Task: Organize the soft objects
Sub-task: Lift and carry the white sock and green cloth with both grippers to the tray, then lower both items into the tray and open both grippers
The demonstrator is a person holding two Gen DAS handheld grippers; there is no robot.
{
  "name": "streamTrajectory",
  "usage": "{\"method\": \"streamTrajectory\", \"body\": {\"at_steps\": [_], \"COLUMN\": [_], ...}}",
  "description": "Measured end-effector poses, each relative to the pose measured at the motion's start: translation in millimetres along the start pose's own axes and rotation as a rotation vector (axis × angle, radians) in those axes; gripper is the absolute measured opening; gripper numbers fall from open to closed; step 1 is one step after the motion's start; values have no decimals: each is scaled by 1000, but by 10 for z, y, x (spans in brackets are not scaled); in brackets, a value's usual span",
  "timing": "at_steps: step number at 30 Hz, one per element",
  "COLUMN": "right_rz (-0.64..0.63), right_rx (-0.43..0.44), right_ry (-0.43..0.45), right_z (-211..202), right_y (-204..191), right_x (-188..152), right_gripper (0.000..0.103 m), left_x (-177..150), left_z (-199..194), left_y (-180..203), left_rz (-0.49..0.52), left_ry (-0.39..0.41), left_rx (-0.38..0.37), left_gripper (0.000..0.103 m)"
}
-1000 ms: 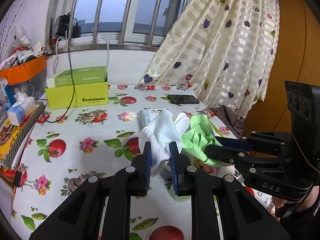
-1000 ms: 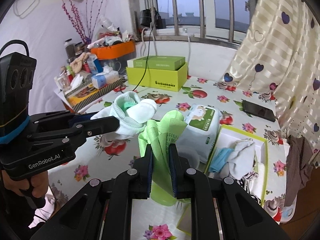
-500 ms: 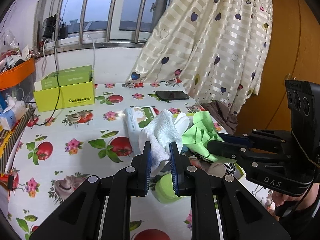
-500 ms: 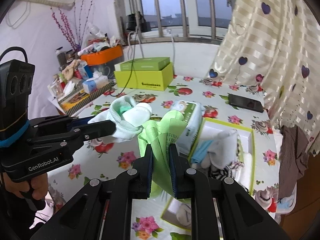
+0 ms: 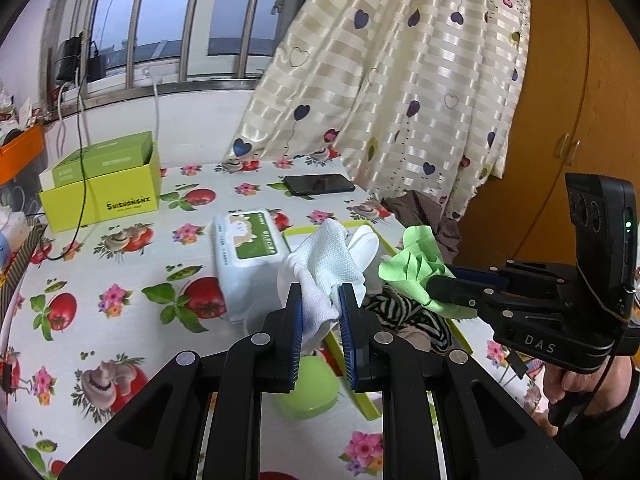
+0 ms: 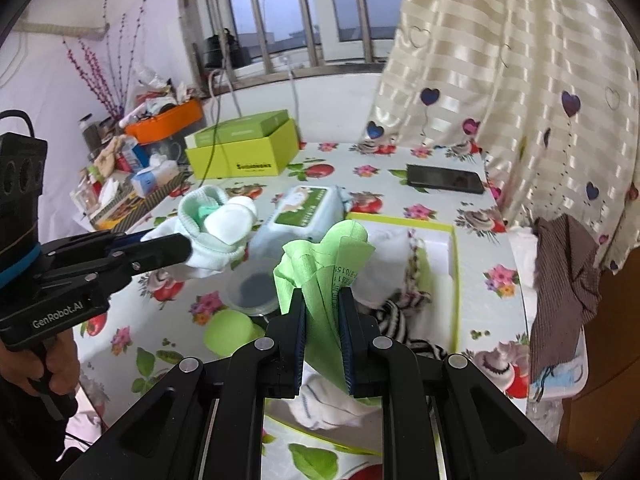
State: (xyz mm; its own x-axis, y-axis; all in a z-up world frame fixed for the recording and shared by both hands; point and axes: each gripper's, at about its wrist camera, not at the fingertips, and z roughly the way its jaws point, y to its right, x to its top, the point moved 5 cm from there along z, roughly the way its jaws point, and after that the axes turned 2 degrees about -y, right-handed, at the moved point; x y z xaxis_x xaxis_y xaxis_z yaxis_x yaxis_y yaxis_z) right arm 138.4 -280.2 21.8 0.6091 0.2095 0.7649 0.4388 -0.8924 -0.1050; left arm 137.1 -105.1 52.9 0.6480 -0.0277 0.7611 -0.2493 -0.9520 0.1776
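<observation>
Both grippers are closed on cloth above a fruit-and-flower patterned oilcloth table (image 5: 132,248). Clamped between the blue pads of the left gripper (image 5: 319,296) is a bundled pair of white knit socks (image 5: 328,264), which stands up out of the jaws; in the right wrist view the same bundle (image 6: 212,236) shows a pale mint cuff and sits at the tip of that gripper (image 6: 188,246), held off the table. Pinched in the right gripper (image 6: 322,304) is a crumpled lime-green thin cloth (image 6: 324,264) with a printed strip along one fold, fanning out above its fingertips; from the left wrist view this cloth (image 5: 416,268) hangs just to the right of the socks, apart from them. Below and ahead of both grippers lies a shallow white box with a yellow-green rim (image 6: 454,276), holding a white cloth and a black-and-white striped fabric (image 5: 404,320). Left of the box, just beyond the left gripper's tips, sits a white wet-wipes pack with a green label (image 5: 248,256). Under the left gripper rests a round lime-green lid (image 5: 308,392), beside a clear round plastic container (image 6: 252,292) in the right wrist view. Farther ahead of the right gripper lies a black smartphone (image 6: 444,179).
</observation>
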Motion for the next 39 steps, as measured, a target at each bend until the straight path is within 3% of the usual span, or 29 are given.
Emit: {"method": "streamTrajectory", "body": {"at_steps": [13,22,24,28,39], "right_rz": [77,98,115,128,109], "right_rx": [-29,-31,-24,-35,-62], "right_ry": [-59,-157,-163,-139,-104], "right_z": [148,537,575,488,272], "right_y": [419,558,597,632,603], "right_x": [-263,-468,-499,-483,-477], "right_gripper": [15,16,19,46,49], "left_x": [-37,-81,-95,-118,-136], "left_z": [283,428,466,554,806], "left_y": [270,349,357,399,539], "left_rz": [38,50,52,58,92], "left_ry": [-53,-84,-93,-112,-145], "left_rx": [-40,-47,-49,-57,-67], "left_gripper": [18,18,18,18,18]}}
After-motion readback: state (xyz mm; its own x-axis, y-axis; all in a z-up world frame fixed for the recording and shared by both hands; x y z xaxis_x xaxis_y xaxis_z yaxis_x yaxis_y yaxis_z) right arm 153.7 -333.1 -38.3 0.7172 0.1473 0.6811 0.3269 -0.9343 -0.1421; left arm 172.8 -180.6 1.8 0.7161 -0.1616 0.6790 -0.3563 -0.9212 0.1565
